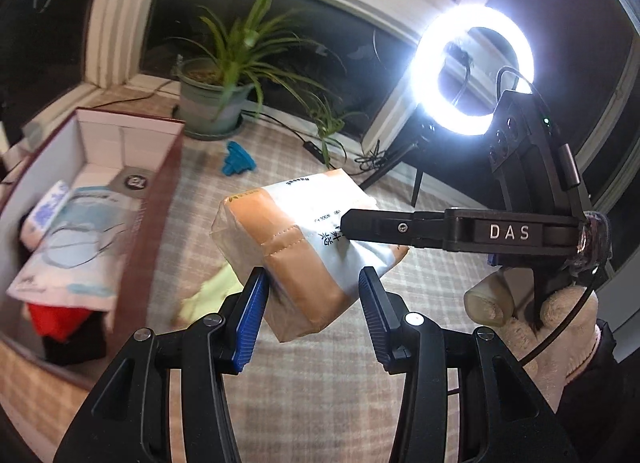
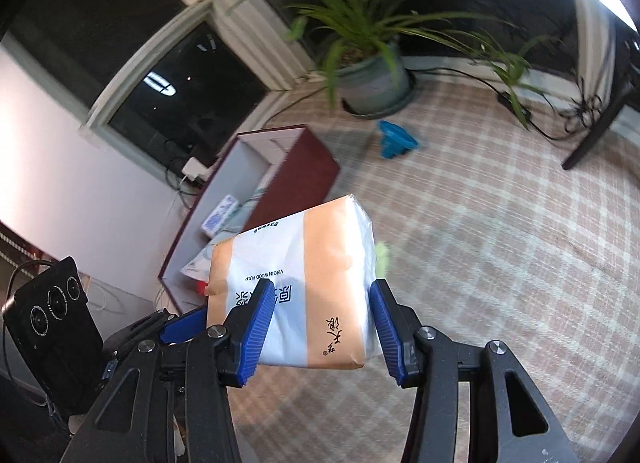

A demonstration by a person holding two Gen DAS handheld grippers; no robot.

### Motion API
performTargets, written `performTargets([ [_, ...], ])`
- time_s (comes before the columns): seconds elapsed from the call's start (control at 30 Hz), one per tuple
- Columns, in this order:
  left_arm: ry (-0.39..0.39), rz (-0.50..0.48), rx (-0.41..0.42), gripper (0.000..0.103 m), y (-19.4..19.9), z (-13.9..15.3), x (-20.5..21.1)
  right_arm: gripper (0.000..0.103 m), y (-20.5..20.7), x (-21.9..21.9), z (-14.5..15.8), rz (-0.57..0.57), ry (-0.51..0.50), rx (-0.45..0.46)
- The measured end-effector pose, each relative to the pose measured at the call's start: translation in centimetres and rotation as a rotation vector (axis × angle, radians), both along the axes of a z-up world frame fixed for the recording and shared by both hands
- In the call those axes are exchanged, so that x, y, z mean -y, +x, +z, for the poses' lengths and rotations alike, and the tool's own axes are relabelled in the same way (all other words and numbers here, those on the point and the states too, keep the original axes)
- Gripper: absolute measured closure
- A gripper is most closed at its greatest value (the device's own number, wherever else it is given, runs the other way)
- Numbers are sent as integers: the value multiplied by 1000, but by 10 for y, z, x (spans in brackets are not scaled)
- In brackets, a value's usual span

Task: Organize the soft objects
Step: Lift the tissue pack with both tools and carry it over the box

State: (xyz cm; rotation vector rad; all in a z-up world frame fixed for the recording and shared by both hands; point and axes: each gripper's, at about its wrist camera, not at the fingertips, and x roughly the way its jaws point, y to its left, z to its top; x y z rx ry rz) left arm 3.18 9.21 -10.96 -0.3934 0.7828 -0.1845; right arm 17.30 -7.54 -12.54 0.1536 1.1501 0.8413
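Left wrist view: the left gripper (image 1: 312, 319) has its blue pads on the two sides of a tissue pack (image 1: 292, 247), held up in the air above the checked cloth (image 1: 420, 343). The right gripper (image 1: 344, 229) reaches in from the right and pinches the same pack. In the right wrist view, the right gripper (image 2: 322, 327) squeezes the pack (image 2: 304, 287) between its blue pads.

I think the pack is light and squashy, with a smooth plastic skin that could slip. Holding it by its flat sides near the middle looks best, and not too hard, or it will dent.

Just to the left is a red box (image 1: 160, 199) with a mask packet (image 1: 76, 239) and other soft things inside. A blue thing (image 1: 239, 159) and a potted plant (image 1: 216, 99) sit farther away.
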Motion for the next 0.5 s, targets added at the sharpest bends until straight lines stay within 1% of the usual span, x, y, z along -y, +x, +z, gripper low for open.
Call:
performTargets([
  [0.17,-9,42,19,59,-23,3,-31,57,-27,-32,16,43,-17,56],
  [0.3,3,80,29,59,-39,7,-61,57,-46,-60,24,83,-17,85],
  [0.5,23,136,20,59,-51,3,-104,57,-63,-107,25,132,2,81],
])
